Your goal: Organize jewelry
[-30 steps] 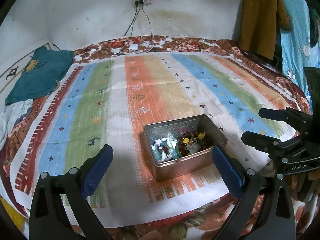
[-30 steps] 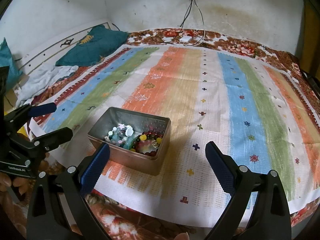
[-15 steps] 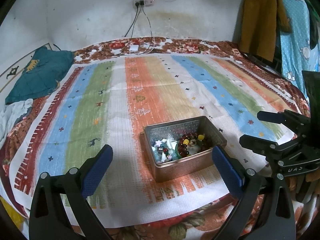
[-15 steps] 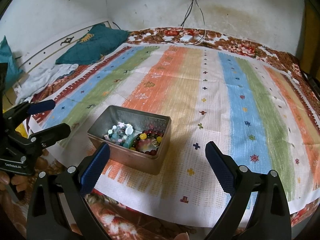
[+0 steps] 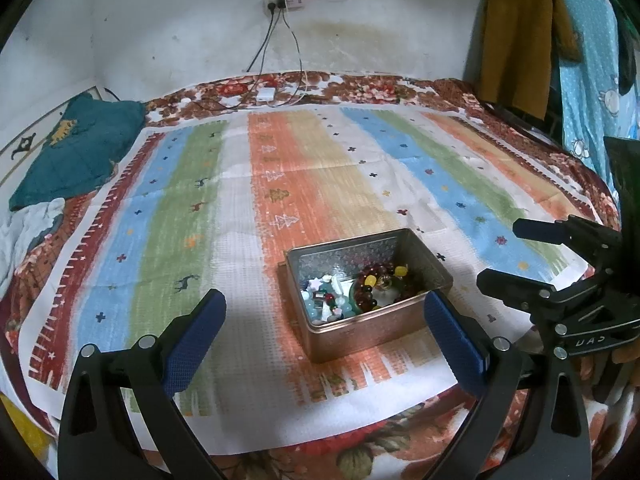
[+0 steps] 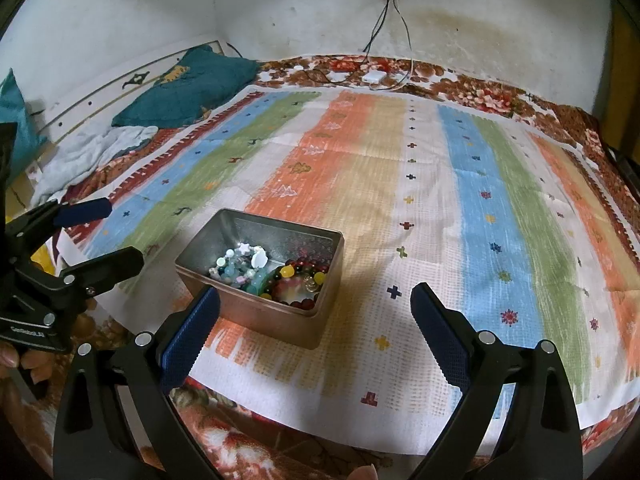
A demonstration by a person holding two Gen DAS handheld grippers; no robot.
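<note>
An open metal tin [image 5: 372,330] [image 6: 280,320] stands on a striped cloth [image 5: 320,184] [image 6: 400,184] near its front edge. Inside lie pale bead bracelets [image 5: 326,300] [image 6: 240,262] and dark red bead bracelets [image 5: 380,286] [image 6: 300,280] with yellow beads. My left gripper [image 5: 324,328] is open and empty, just in front of the tin; it also shows in the right wrist view [image 6: 102,236]. My right gripper [image 6: 314,320] is open and empty, to the tin's front right; it also shows in the left wrist view [image 5: 508,252].
The cloth covers a floral bedspread [image 5: 360,84] on a bed against a white wall. A teal cushion [image 5: 76,148] [image 6: 188,92] and pale crumpled cloth [image 6: 92,152] lie at the left. A charger and cables [image 5: 268,94] lie at the far edge. Clothes [image 5: 520,40] hang at the right.
Both grippers have drifted slightly; the tin and beads have not moved. Both stay open.
</note>
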